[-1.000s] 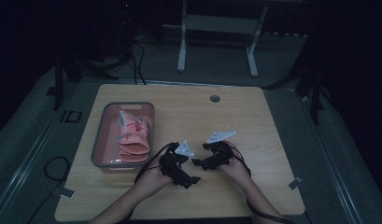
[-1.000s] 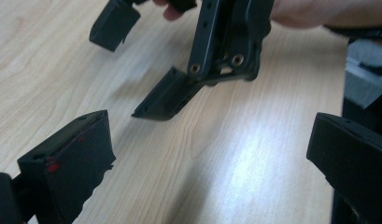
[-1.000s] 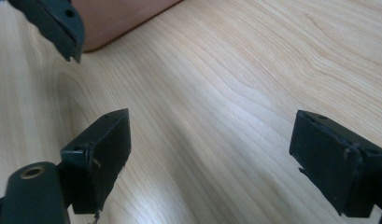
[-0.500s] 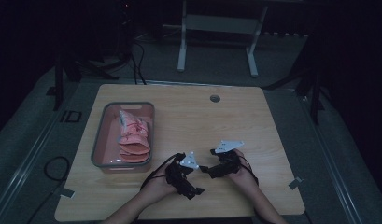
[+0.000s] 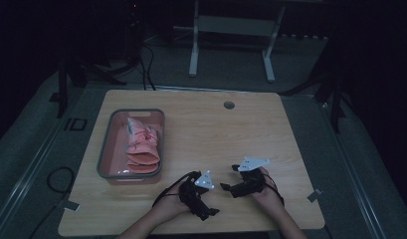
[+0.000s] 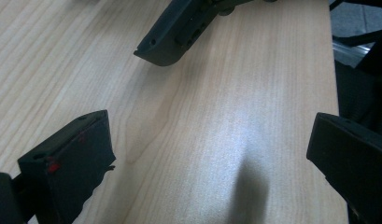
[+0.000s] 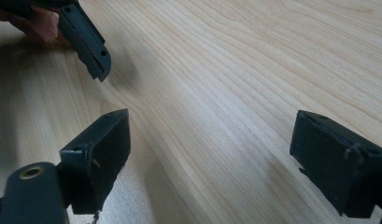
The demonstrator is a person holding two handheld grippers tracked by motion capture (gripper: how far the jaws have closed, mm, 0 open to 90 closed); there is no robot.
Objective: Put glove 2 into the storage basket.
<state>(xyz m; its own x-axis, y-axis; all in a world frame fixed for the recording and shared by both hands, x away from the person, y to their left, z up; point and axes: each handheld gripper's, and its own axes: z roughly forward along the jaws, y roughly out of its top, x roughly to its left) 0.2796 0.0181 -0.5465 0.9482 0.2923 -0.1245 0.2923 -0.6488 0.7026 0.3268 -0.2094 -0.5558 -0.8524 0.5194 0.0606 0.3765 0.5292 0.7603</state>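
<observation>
Both grippers are resting low over the wooden table (image 5: 270,129) near its front edge. Left gripper (image 5: 211,211) is holding its jaws spread wide with only bare wood between them, and right gripper (image 5: 226,187), just beside it, is likewise standing released and empty. Well off to the left gripper's left and farther back, a grey tray (image 5: 105,149) is holding pink cloth (image 5: 143,149), untouched by either tool.

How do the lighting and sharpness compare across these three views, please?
High view: dim and grainy, dark beyond the table. Left gripper view: bright, a pale sheen and a soft shadow on the wood, jaws slightly soft. Right gripper view: bright, grain sharp, shadows beside the other gripper.
</observation>
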